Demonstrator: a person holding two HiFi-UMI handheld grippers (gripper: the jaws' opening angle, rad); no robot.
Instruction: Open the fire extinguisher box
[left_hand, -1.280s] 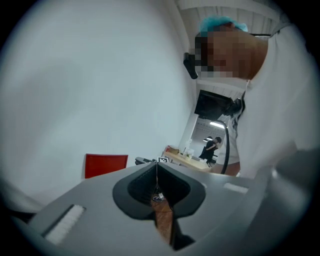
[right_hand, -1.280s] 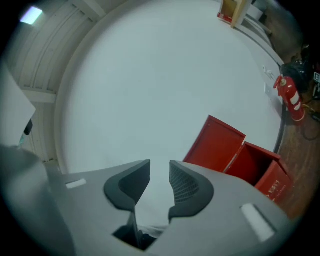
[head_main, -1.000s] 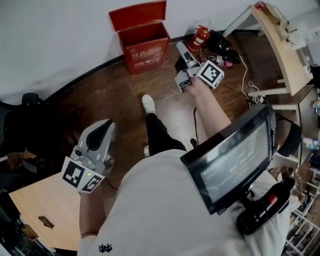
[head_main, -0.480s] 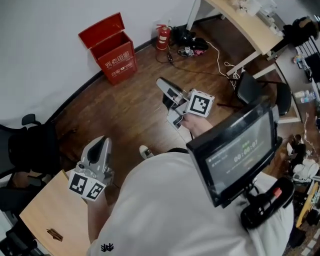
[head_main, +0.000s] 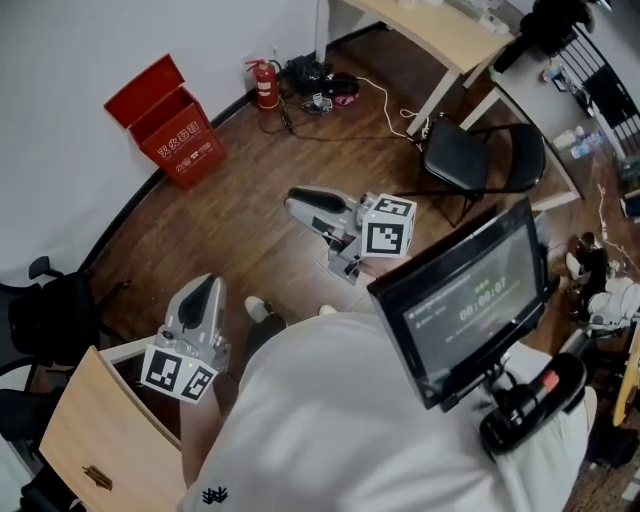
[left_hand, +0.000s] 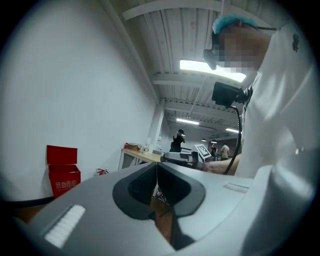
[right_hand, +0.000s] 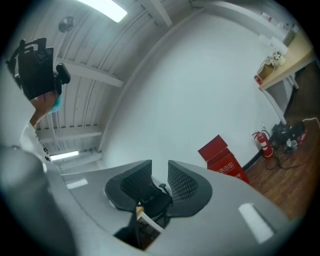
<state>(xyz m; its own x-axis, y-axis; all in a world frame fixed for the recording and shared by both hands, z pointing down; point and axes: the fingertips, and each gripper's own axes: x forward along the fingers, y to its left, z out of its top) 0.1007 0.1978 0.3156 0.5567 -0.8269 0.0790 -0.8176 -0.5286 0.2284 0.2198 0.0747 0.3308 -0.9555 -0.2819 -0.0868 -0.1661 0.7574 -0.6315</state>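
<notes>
The red fire extinguisher box stands on the wooden floor against the white wall, its lid raised upright. It also shows in the left gripper view as a red box and in the right gripper view as a red box. My right gripper hovers well away from it, pointing left; its jaws stand slightly apart with nothing between them. My left gripper is low at the left, near my body, and its jaws meet at the tips, empty.
A red fire extinguisher stands by the wall beside a tangle of cables. A black folding chair and a wooden desk are at the upper right. A black office chair and a wooden tabletop lie at the lower left.
The box has slid from top centre to the upper left and looks farther off. My right gripper has drawn back from the box toward my body. The left gripper barely moved.
</notes>
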